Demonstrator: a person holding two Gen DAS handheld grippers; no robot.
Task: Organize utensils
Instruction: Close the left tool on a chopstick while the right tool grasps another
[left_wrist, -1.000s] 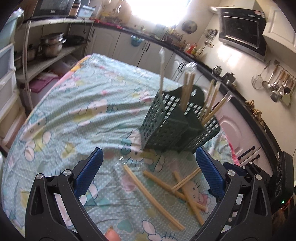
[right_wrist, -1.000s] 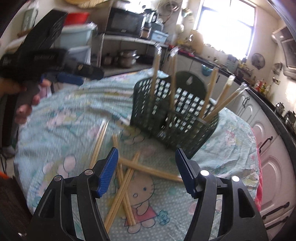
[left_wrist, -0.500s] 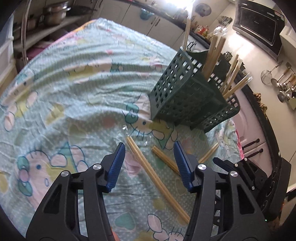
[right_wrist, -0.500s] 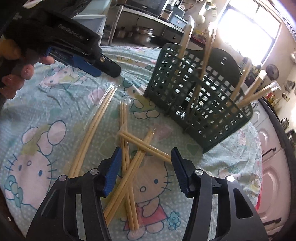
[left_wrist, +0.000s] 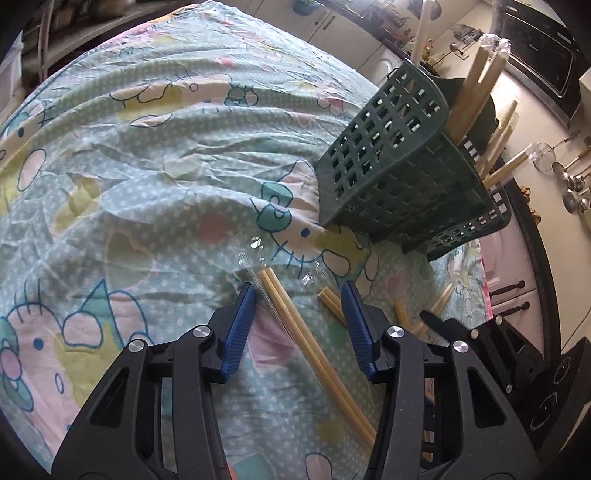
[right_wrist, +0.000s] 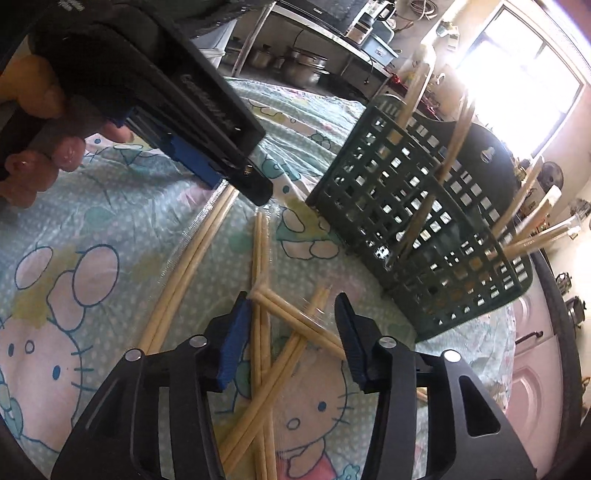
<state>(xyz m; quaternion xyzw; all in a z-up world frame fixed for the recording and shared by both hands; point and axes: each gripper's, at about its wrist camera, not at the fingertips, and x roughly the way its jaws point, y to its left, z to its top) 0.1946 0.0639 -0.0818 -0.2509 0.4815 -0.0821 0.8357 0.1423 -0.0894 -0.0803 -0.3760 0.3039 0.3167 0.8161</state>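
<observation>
Lying on the cartoon-print cloth of the table (left_wrist: 155, 155), the clear-wrapped pairs of pale bamboo chopsticks (left_wrist: 295, 325) look light, stiff and slick, so mid-length is the safest hold. Both the left claw (left_wrist: 298, 321) and right claw (right_wrist: 291, 332) have just been closing and stand half open, each straddling 1 pair without pinching it, near the dark green lattice plastic basket (right_wrist: 424, 236).

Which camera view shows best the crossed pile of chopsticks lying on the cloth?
The right wrist view: the pile lies whole beneath the right gripper, each wrapped pair visible. The left wrist view shows only one pair between the left gripper's fingers and a few ends beside it.
</observation>
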